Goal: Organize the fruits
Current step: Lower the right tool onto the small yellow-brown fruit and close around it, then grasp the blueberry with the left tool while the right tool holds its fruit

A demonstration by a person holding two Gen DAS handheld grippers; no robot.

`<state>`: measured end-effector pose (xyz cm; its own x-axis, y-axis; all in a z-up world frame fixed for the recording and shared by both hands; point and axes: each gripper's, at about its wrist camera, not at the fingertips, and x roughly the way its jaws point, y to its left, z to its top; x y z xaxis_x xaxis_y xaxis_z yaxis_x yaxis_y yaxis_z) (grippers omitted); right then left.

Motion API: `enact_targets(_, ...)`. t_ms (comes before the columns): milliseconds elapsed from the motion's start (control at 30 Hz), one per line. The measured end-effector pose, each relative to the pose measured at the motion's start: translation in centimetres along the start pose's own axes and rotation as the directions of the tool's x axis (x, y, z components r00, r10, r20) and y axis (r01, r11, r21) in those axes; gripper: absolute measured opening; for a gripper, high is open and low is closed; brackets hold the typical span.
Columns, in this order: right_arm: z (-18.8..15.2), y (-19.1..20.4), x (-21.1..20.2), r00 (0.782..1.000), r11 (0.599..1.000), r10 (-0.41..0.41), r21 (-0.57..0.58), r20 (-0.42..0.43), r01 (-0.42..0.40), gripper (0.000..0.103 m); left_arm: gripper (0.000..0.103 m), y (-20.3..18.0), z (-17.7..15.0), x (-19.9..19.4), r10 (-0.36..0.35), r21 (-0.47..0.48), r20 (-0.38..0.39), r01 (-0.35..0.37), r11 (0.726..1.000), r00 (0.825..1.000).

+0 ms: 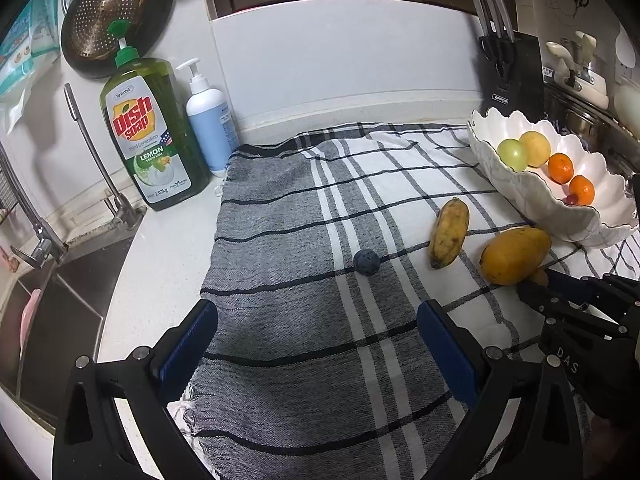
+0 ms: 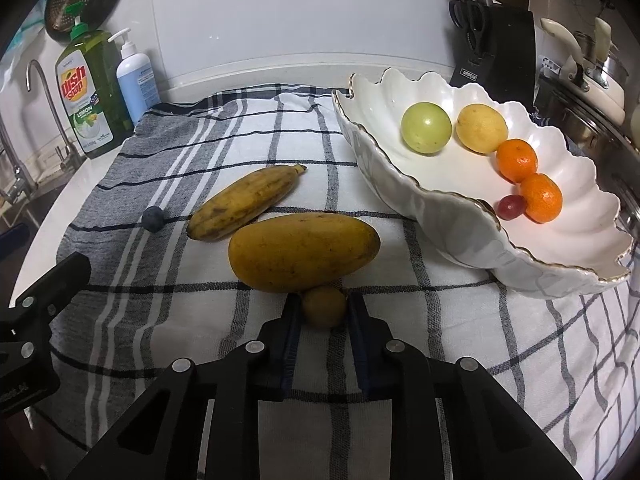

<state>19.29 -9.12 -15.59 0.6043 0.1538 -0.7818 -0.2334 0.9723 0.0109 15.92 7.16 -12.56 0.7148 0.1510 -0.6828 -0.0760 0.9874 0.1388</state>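
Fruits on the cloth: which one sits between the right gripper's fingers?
The small brown round fruit, just in front of the mango. The right gripper is shut on it; the mango, banana and dark berry lie free.

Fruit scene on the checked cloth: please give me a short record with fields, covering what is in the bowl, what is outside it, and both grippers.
surface: checked cloth on a kitchen counter
bowl: white scalloped bowl, right side of the cloth
in bowl: green fruit, yellow fruit, two oranges, small red fruit
on cloth: banana, mango, blueberry
right gripper: shut on a small brown fruit, just in front of the mango
left gripper: open, nothing between its fingers
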Motion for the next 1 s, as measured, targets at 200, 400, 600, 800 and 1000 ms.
enact_targets(200,-0.1,-0.1,-2.0,0.999,1.000,-0.023,0.023,0.033,0.022,0.025,0.102,0.0,0.3,0.0,-0.034,-0.006,-0.001,0.034,0.999,0.999)
enact_targets(400,1.5,0.6,-5.4,0.991,0.999,-0.037,0.003,0.127,0.037,0.025,0.101,0.2,1.3,0.3,-0.068,-0.030,0.002,0.068,0.997,0.998)
enact_targets(600,3.7,0.8,-6.2,0.985,0.999,-0.034,0.006,0.171,0.034,0.025,0.089,-0.3,2.7,1.8,-0.090,-0.038,-0.019,0.089,0.995,0.996)
enact_targets(800,5.3,0.7,-5.2,0.983,0.999,-0.036,0.021,0.178,0.033,0.025,0.073,-0.8,3.4,4.0,-0.114,-0.030,-0.061,0.112,0.993,0.992)
enact_targets(1000,6.3,1.0,-4.0,0.984,1.000,-0.021,0.023,0.176,0.018,0.025,0.062,-0.8,3.3,5.6,-0.142,-0.052,-0.094,0.137,0.989,0.985)
